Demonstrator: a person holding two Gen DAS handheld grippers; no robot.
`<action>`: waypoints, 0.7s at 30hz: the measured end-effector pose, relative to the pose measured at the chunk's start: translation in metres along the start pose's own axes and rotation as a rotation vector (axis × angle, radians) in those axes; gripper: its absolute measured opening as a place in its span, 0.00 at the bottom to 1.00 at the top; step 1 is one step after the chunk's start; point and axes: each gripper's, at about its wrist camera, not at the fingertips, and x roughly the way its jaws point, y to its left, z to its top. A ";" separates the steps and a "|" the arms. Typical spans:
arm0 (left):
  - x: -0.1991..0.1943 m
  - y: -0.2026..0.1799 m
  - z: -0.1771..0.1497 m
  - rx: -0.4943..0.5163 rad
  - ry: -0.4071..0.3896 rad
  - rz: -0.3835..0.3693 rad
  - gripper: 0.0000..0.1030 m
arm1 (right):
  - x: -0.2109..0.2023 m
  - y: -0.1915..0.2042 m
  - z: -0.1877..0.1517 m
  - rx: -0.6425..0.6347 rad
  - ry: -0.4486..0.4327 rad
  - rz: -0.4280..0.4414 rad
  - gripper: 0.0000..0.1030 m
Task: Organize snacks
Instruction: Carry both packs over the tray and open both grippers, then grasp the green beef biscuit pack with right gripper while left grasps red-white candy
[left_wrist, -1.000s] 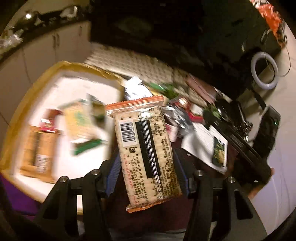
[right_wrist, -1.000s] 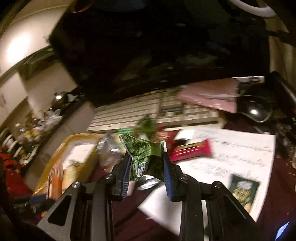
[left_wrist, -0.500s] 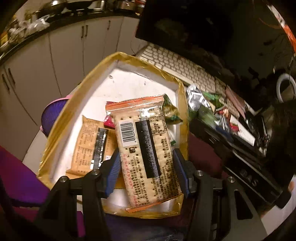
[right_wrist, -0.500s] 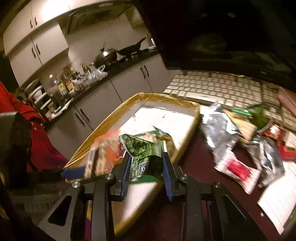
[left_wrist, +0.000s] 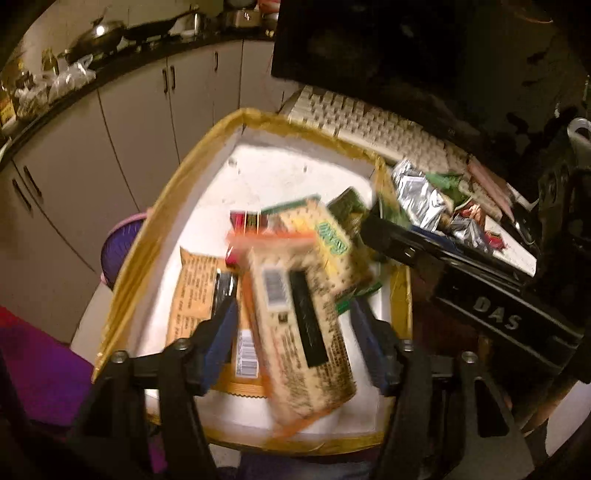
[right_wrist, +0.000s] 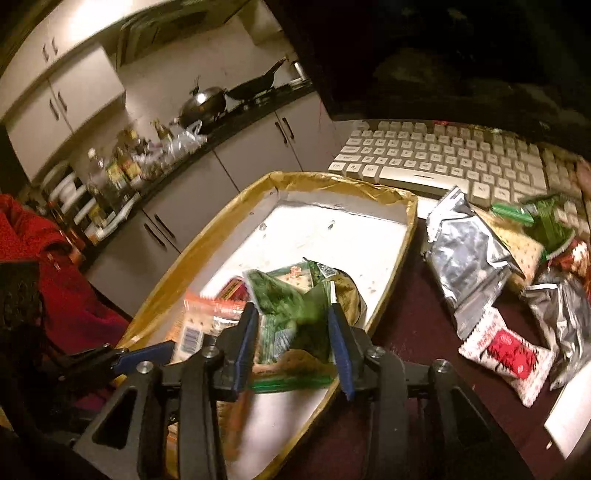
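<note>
Over on the left, the left hand-held gripper (left_wrist: 293, 332) hangs above the gold-rimmed tray (left_wrist: 155, 236), and its jaws have just been opening: the cracker pack (left_wrist: 299, 332) sits blurred and tilted between the blue pads with a gap showing on both sides, so I judge it is being let go to drop in. That makes sense, since the tray is where the snacks are being gathered. Beneath it lies an orange cracker pack (left_wrist: 195, 291) flat on the white floor, with a red wrapper (left_wrist: 245, 221) and a green-labelled pack (left_wrist: 325, 236) further in.

Moving right, the right hand-held gripper (right_wrist: 291, 339) is over the tray's (right_wrist: 207, 236) near corner, jaws also just opening, and the green packet (right_wrist: 295, 306) is loose and smeared between them, pads clear of it. The two grippers sit close together, so crowding is the risk here.

Further right, on the dark surface (right_wrist: 413, 332), silver pouches (right_wrist: 465, 258) and a red-and-white pack (right_wrist: 506, 350) are waiting, just beside the tray, with the keyboard (right_wrist: 443, 158) behind.
</note>
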 end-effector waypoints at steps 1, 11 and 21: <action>-0.006 -0.001 0.000 0.002 -0.030 -0.001 0.68 | -0.009 -0.002 -0.001 0.021 -0.023 0.016 0.44; -0.046 -0.055 -0.014 0.068 -0.115 -0.247 0.77 | -0.110 -0.048 -0.047 0.151 -0.178 -0.013 0.52; -0.024 -0.117 -0.010 0.141 -0.049 -0.300 0.77 | -0.189 -0.152 -0.082 0.420 -0.237 -0.475 0.52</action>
